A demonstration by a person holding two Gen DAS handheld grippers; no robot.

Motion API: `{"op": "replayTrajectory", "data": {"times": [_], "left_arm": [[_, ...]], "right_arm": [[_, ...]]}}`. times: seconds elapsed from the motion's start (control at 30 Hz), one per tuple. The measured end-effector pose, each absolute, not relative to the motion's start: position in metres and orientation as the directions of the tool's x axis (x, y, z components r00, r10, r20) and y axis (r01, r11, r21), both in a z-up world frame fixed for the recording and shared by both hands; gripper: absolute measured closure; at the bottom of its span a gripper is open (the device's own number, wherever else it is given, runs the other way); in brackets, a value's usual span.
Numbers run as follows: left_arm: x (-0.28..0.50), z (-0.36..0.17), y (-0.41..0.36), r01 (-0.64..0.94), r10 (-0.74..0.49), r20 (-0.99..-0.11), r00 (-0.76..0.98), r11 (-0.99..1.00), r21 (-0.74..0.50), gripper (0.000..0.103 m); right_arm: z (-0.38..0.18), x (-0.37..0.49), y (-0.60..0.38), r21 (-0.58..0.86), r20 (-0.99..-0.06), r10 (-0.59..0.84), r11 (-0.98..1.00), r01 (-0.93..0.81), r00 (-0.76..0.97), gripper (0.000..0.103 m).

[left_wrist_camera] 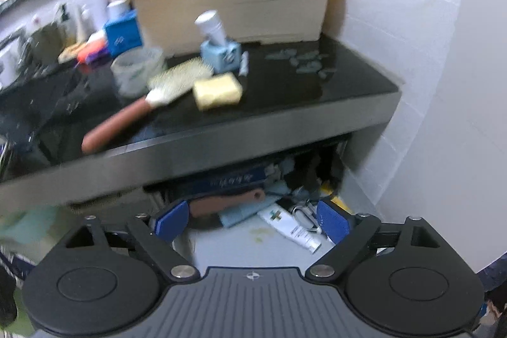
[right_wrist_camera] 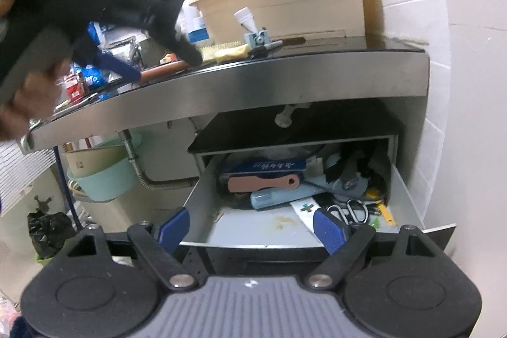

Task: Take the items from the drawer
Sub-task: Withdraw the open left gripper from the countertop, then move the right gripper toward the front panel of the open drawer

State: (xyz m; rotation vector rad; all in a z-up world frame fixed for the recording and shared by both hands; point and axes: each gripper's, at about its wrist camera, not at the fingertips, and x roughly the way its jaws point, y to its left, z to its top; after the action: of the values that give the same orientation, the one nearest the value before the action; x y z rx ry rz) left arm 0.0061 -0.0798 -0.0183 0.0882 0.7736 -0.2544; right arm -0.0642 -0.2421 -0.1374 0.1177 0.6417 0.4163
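**Open drawer under the counter, both grippers empty**

In the right wrist view the left gripper (right_wrist_camera: 133, 65) shows at far left, held in a hand (right_wrist_camera: 28, 97) above the counter (right_wrist_camera: 285, 75); its fingers are spread with nothing between them. On the counter, left to right: a brush (left_wrist_camera: 139, 113) with a brown handle running from near-left to far-right, a yellow sponge (left_wrist_camera: 218, 91), a small blue holder (left_wrist_camera: 221, 54) with a white tube leaning in it, and behind them a beige bin (left_wrist_camera: 234, 5).

Below, the drawer (right_wrist_camera: 202, 195) stands pulled out. Inside it a pink-brown paddle (right_wrist_camera: 263, 182) lies with its long axis left to right, the holed end pointing right. A dark blue box (right_wrist_camera: 263, 165) sits just behind it (lettering too blurred to read). A light blue tool (right_wrist_camera: 279, 198) lies just in front, a white tube (right_wrist_camera: 305, 211) slants near-right, and metal clips (right_wrist_camera: 351, 209) lie further right among dark clutter.

The right gripper (right_wrist_camera: 253, 228) hovers at the drawer's near edge, fingers wide apart and holding nothing.
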Motion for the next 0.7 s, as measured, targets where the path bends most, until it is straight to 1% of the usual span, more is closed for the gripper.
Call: {"op": "replayTrajectory", "data": {"times": [0.1, 0.2, 0.43, 0.47, 0.57, 0.7], "left_arm": [[-0.008, -0.042, -0.067, 0.221, -0.182, -0.712, 0.678, 0.975, -0.038, 0.015], [-0.026, -0.060, -0.057, 0.164, -0.121, -0.701, 0.703, 0.986, -0.006, 0.015], [-0.062, -0.083, -0.037, 0.054, 0.016, -0.641, 0.767, 0.995, 0.089, 0.014], [-0.066, -0.085, -0.035, 0.045, 0.033, -0.629, 0.777, 0.993, 0.108, 0.010], [-0.079, -0.090, -0.030, 0.001, 0.081, -0.593, 0.801, 0.991, 0.137, 0.009], [-0.091, -0.095, -0.028, -0.017, 0.091, -0.572, 0.815, 0.991, 0.134, 0.008]], "right_arm": [[-0.143, -0.065, -0.238, 0.230, -0.564, 0.411, 0.911, -0.342, 0.716, 0.018], [-0.148, -0.065, -0.234, 0.225, -0.572, 0.408, 0.912, -0.342, 0.711, 0.018], [-0.161, -0.067, -0.225, 0.214, -0.591, 0.401, 0.915, -0.343, 0.700, 0.018], [-0.163, -0.067, -0.224, 0.212, -0.594, 0.399, 0.915, -0.343, 0.699, 0.018], [-0.169, -0.068, -0.220, 0.207, -0.601, 0.396, 0.916, -0.343, 0.694, 0.018], [-0.184, -0.065, -0.217, 0.221, -0.619, 0.385, 0.922, -0.319, 0.685, 0.018]]}}
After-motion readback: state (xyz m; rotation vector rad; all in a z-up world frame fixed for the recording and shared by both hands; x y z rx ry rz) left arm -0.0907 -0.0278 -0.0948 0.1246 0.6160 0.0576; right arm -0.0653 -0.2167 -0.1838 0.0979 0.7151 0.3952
